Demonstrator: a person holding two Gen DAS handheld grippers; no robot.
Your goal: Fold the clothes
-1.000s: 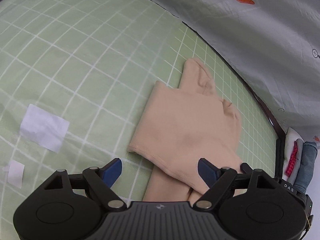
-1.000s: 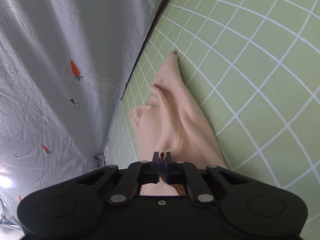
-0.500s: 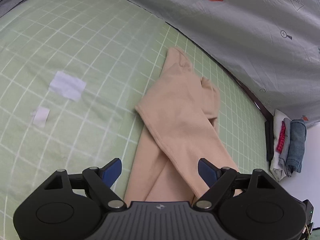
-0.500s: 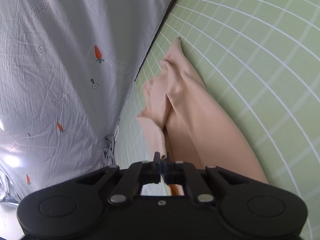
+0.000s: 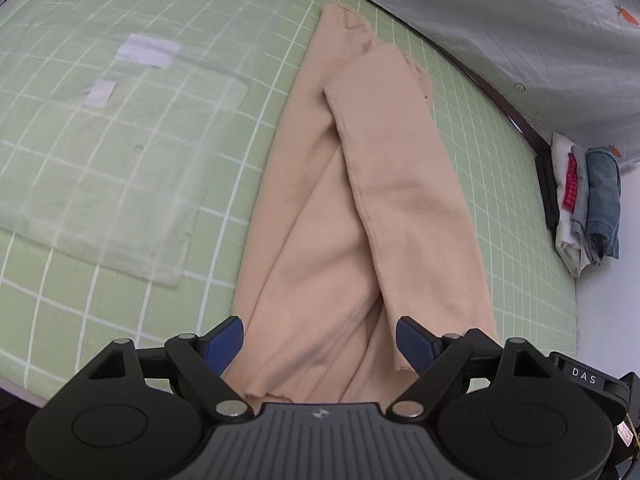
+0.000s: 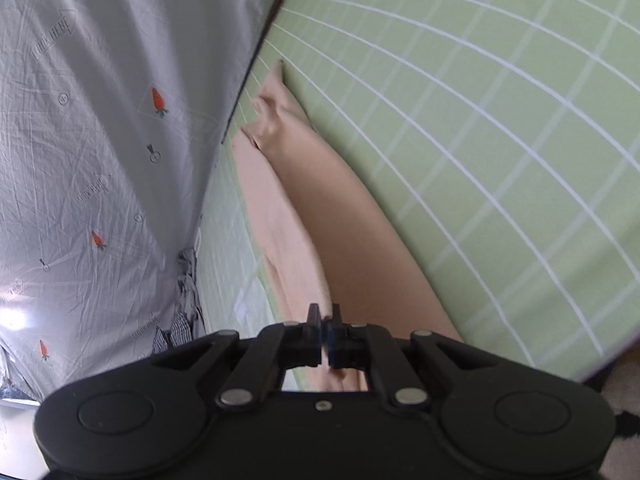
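Both hands have pulled back along the bed since the earlier frames, and the garment, bunched before, now trails out long toward the near edge. It lies on the green checked sheet, its far end close to the grey carrot-print cloth, one narrow panel folded diagonally over the wider layer beneath.

By my reading the step in hand is drawing the piece out straight before a fold, not the fold itself.

A clear plastic sheet lies beside the garment on its left, and a stack of clothes sits well apart at the bed's right edge.

The right gripper has its jaws together, clamped on the garment's near edge, with fabric showing between and under the fingers. The left gripper stands wide apart above the near hem and holds nothing; cloth lies below the blue pads, and whether they touch it I cannot tell.

Next, I judge, the left should pinch the hem's other corner so both ends can be carried over together.
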